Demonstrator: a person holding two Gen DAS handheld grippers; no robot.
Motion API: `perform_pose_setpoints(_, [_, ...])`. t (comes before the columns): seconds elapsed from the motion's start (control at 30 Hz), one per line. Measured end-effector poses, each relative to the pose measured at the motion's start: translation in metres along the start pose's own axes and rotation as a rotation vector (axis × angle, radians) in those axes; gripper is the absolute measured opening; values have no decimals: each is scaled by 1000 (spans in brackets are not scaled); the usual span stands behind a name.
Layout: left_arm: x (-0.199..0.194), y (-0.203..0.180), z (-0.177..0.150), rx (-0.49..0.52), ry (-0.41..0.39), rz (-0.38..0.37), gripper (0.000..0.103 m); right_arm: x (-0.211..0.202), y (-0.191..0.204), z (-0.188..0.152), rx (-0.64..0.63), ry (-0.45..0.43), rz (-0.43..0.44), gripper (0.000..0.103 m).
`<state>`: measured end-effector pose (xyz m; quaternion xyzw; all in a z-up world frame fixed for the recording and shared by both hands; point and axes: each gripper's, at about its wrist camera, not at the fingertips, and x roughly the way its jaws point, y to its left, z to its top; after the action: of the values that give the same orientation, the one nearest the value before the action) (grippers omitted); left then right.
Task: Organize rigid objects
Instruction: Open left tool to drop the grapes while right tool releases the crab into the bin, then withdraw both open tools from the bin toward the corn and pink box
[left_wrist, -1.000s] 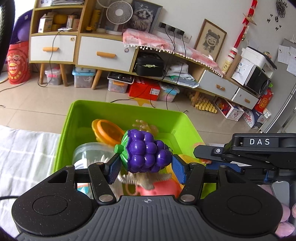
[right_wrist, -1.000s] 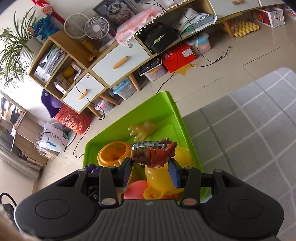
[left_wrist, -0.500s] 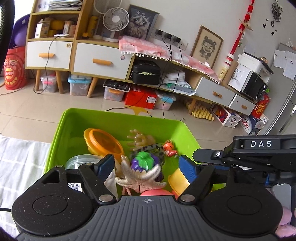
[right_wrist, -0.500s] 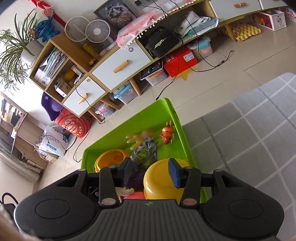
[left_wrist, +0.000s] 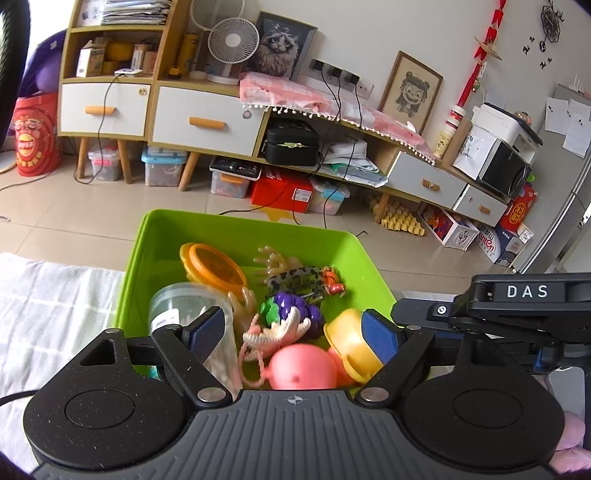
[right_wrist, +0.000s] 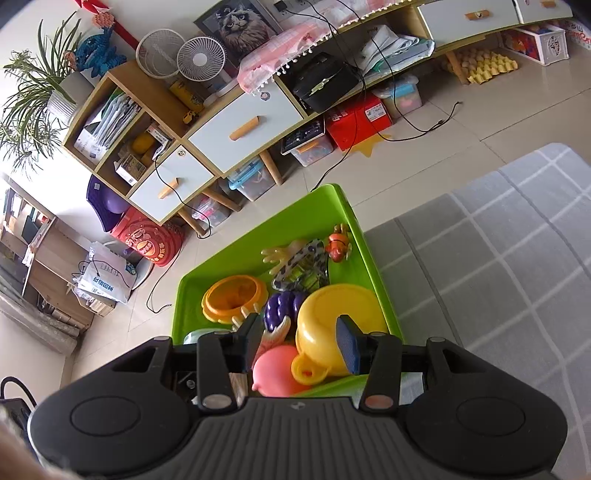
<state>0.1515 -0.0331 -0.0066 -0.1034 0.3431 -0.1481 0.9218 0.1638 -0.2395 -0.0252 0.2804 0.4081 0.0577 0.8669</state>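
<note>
While both sets of tongs are hovering spread and empty over the green bin (left_wrist: 236, 229), the toys inside are lying in a loose heap at the middle of the left wrist frame. At the left of the pile, a clear plastic jar (left_wrist: 181, 306) is leaning just behind the left gripper's (left_wrist: 293, 334) left pad; it is probably light and slick, best taken across its body. Above it, an orange lid (left_wrist: 216, 264) is tilting against the bin wall. Toward the center, the purple grape bunch (left_wrist: 295, 308) is sitting between the blue pads but beyond them, partly covered by a pale starfish (left_wrist: 275, 330); the grapes look hard, bumpy and light, so gripping across their widest part seems safest. Below, a pink round toy (left_wrist: 301, 367) is resting nearest the tongs. At the right, a yellow cup (left_wrist: 347, 345) is touching the right pad in this view. In the right wrist frame, the right gripper (right_wrist: 301, 341) is hanging wide open above the same cup, with a small clownfish (right_wrist: 338, 245) lying well beyond in the bin's far corner.
</note>
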Motion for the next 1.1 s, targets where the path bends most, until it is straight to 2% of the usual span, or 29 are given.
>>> perform_pose_setpoints(0.37, [-47, 1, -26, -33, 22, 8, 86, -45, 5, -31, -3, 5, -8, 22])
perform_pose_setpoints(0.53, [-60, 3, -38, -73, 42, 11, 90, -61, 7, -47, -11, 12, -6, 23])
perform_pose_setpoints(0.7, [-73, 2, -48, -69, 59, 30, 91, -73, 10, -61, -45, 24, -20, 24])
perform_pose_setpoints(1.1, [-92, 12, -79, -147, 85, 64, 99, -81, 16, -103, -135, 48, -12, 37])
